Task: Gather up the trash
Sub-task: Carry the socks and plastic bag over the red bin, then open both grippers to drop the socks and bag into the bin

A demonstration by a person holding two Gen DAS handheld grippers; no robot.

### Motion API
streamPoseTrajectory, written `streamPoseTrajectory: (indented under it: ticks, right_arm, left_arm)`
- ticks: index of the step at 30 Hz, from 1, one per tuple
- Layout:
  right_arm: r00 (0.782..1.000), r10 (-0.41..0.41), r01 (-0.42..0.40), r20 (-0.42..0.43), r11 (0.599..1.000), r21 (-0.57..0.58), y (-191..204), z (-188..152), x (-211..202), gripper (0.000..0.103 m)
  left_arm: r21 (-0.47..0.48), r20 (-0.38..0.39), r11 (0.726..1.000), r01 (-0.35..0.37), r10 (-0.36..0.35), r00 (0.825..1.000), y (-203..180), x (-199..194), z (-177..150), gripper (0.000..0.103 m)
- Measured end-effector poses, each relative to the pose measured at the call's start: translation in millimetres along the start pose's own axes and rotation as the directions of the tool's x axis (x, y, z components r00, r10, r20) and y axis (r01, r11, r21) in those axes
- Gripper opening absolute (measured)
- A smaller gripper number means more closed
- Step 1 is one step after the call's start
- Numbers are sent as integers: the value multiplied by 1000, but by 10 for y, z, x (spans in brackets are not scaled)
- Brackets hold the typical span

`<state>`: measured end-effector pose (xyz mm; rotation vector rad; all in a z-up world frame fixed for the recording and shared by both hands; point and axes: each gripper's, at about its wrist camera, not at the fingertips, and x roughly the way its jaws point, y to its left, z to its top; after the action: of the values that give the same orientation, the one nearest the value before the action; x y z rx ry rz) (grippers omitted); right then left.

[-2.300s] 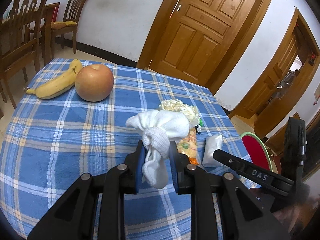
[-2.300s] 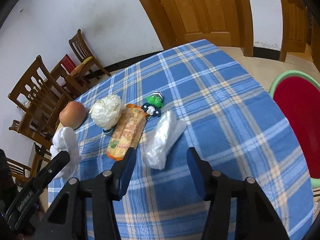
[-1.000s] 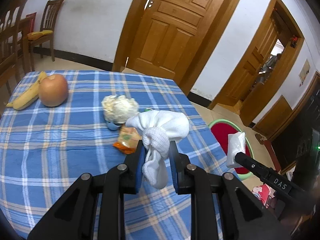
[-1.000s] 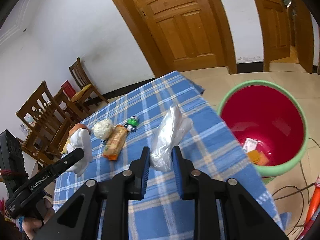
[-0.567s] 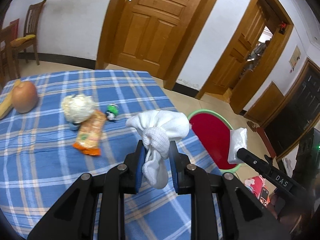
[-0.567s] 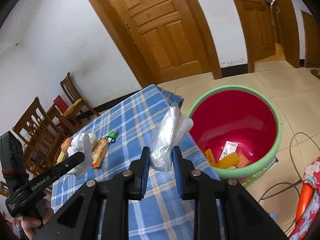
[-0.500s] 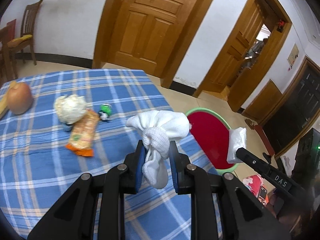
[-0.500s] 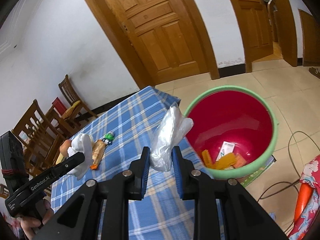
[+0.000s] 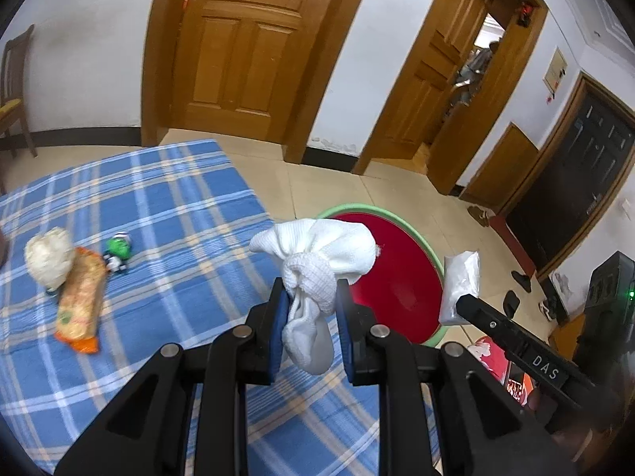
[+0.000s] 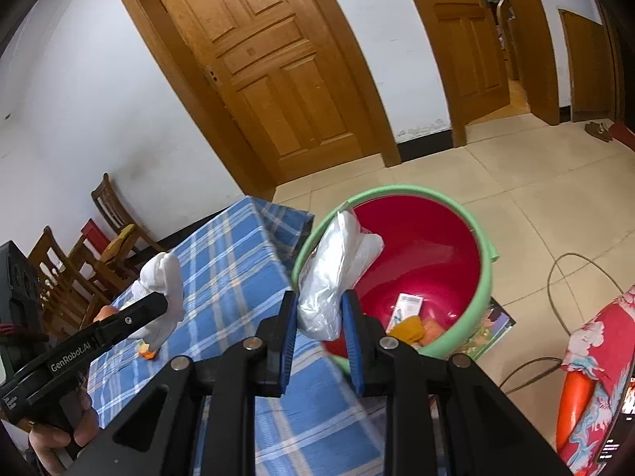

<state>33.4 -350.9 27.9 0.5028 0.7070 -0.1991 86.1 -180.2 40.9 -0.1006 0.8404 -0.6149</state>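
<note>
While the left gripper (image 9: 309,313) clamps a balled sock (image 9: 317,254), the right gripper (image 10: 319,317) grips a plastic bag (image 10: 337,273) near the red bin (image 10: 444,246), apparently awaiting release.

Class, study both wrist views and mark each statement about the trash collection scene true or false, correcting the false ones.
1. The left gripper is shut on a white sock bundle. True.
2. The right gripper is open and holds nothing. False: it is shut on a clear plastic bag.
3. The red bin is empty. False: some scraps lie at its bottom.
4. A snack packet lies on the blue checked tablecloth. True.
5. The green toy figure is inside the bin. False: it lies on the tablecloth.
</note>
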Motion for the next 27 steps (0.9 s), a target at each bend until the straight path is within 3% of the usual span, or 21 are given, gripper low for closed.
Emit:
streamPoseTrajectory:
  ticks: [19, 27]
  right_arm:
    - [995, -84, 87, -57, 994, 63, -577, 104, 306, 25]
    - [991, -102, 109, -87, 991, 74, -741, 118, 433, 28]
  left_arm:
    - [72, -108, 997, 39, -31, 994, -469, 794, 47, 23]
    - [93, -158, 995, 19, -4, 987, -563, 1077, 10, 23]
